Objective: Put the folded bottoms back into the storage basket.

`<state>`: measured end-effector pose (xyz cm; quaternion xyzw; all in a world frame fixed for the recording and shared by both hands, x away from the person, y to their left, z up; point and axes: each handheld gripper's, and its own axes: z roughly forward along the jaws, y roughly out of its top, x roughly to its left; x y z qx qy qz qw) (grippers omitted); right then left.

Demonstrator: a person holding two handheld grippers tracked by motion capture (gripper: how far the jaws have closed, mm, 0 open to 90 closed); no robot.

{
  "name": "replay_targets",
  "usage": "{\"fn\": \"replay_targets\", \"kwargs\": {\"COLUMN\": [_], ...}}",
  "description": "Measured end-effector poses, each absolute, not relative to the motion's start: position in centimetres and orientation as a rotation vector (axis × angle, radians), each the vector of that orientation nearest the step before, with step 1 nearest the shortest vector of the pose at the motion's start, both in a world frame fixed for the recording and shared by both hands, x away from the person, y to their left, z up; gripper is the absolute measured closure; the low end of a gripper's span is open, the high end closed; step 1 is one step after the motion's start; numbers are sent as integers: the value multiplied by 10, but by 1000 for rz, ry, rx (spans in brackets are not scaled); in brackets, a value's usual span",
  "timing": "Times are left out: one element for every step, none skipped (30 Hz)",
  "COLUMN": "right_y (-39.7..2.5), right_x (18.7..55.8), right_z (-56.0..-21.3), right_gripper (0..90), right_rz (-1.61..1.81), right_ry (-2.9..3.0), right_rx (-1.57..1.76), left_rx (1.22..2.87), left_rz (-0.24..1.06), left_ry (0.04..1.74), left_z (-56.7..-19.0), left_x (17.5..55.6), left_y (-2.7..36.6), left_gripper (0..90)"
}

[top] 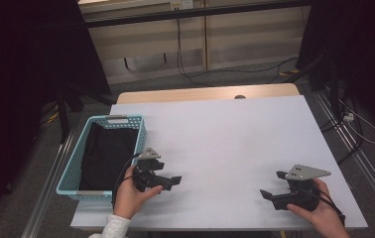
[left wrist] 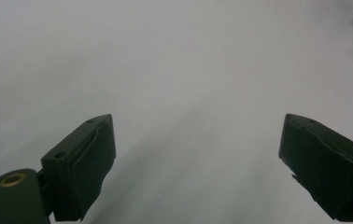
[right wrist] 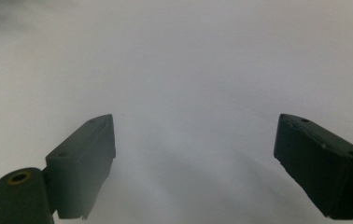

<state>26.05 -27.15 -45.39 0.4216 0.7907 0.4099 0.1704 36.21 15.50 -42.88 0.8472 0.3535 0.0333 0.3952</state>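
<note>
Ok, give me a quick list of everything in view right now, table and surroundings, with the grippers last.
basket: one, light blue, at the table's left edge
black cloth: one, lying inside the basket
table: one, white top with a wooden strip at the far edge
cables: several, black, on the floor beyond the table
left hand-held gripper: black, jaws open, beside the basket, holding nothing
right hand-held gripper: black, jaws open, near the table's front right, holding nothing

Dim room, grey floor (top: 255, 79), wooden wall panels (top: 146, 44)
</note>
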Motion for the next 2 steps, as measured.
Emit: {"fn": "replay_targets", "kwargs": {"right_y": [-272, -273], "right_x": [261, 262], "right_z": [-454, -454], "right_gripper": [114, 112], "right_rz": [1168, 1164], "right_ry": [2241, 2238], "right_rx": [1207, 1215], "left_rx": [2148, 2148], "left_rz": [86, 87], "left_ry": [893, 896], "left_z": [-429, -429], "left_x": [362, 362], "left_y": [155, 155], "left_gripper": [108, 109]}}
